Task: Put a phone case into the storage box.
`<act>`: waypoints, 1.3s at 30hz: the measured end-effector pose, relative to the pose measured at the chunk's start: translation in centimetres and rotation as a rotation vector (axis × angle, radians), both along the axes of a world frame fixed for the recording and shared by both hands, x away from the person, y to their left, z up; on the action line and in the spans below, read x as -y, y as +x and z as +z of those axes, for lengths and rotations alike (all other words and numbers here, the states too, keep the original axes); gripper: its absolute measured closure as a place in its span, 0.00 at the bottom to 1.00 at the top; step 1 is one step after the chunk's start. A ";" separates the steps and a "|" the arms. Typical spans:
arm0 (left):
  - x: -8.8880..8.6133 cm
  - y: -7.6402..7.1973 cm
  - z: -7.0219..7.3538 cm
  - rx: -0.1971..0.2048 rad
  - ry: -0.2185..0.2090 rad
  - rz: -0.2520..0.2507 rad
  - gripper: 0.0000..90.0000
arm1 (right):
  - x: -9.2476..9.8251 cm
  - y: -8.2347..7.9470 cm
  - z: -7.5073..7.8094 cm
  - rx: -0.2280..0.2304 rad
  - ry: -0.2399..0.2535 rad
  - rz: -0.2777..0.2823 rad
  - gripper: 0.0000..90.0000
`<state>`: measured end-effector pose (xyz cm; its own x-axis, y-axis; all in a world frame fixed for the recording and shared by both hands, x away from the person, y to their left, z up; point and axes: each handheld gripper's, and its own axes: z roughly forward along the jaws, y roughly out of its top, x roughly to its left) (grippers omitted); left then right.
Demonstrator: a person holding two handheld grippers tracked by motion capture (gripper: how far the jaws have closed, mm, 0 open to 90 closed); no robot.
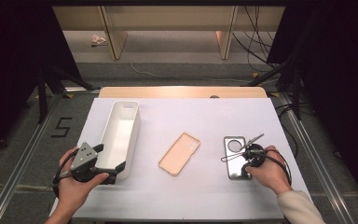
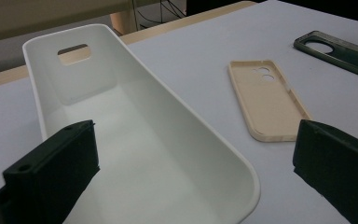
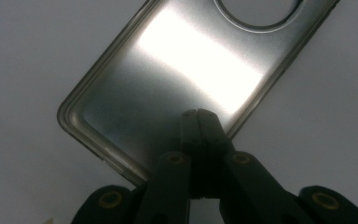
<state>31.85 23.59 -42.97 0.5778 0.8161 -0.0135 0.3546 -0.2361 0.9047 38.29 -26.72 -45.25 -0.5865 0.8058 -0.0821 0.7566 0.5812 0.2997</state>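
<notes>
Reaching in from the table's near edge, the person's left hand (image 1: 77,179) holds the left gripper (image 1: 108,161) at the near end of the long white bin (image 1: 121,128), its jaws spread wide to either side of that end's right-hand wall; in the left gripper view one jaw sits inside the bin and the other outside, neither touching it. The right hand (image 1: 270,172) holds the right gripper (image 3: 198,116) low over the dark phone case (image 1: 235,156), its jaws pressed together. From the right gripper view its tips appear to rest on the case's glossy surface near a long edge, though contact is hard to confirm. Between bin and dark case lies a tan phone case (image 1: 180,153), open side up and angled, well apart from both. The white table cover (image 1: 205,116) has bare room beyond and in front of the cases.
</notes>
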 end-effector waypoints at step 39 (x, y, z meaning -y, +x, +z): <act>-0.1 0.0 0.1 0.000 -0.007 -0.005 0.00 | -1.0 -1.2 1.4 -0.042 -0.163 0.602 0.34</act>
<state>31.89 23.67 -42.92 0.5822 0.8128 -0.0188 0.3529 -0.2318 0.9065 37.12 -25.75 -43.84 -0.9390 0.3125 -0.1433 0.2917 0.9449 0.1489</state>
